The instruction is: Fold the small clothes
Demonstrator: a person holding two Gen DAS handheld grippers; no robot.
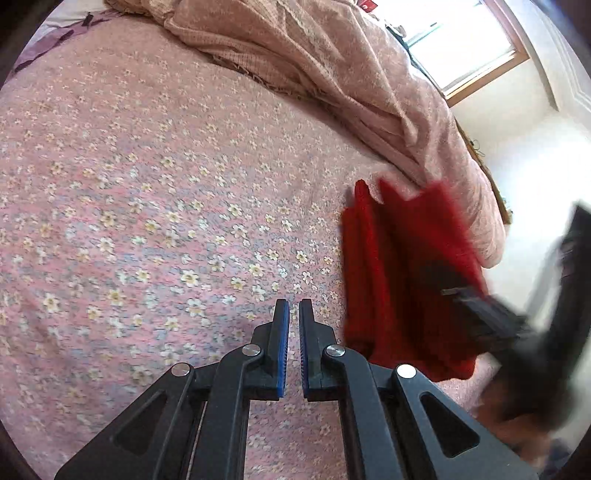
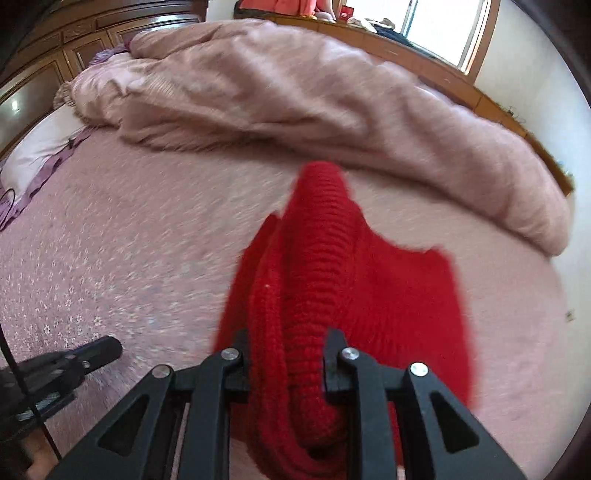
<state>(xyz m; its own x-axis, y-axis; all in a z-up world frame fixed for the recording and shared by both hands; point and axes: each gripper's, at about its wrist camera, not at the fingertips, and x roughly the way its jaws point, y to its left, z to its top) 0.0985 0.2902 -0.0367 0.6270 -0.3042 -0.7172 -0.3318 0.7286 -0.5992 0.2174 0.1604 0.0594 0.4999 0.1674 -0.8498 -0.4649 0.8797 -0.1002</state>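
A small red knitted garment (image 2: 325,280) lies partly folded on the pink flowered bedsheet (image 2: 129,258). My right gripper (image 2: 288,354) is shut on a thick fold of it and holds that fold bunched between its fingers. In the left wrist view the red garment (image 1: 391,273) lies to the right, with my blurred right gripper (image 1: 480,310) on it. My left gripper (image 1: 294,314) is nearly closed and empty, its blue pads a narrow gap apart, over bare sheet to the left of the garment. It shows at the lower left of the right wrist view (image 2: 74,365).
A crumpled pink blanket (image 2: 295,96) lies heaped along the far side of the bed, close behind the garment. A white and purple pillow (image 2: 40,155) is at the far left. A wooden headboard (image 2: 55,59) and a window (image 2: 447,26) stand beyond.
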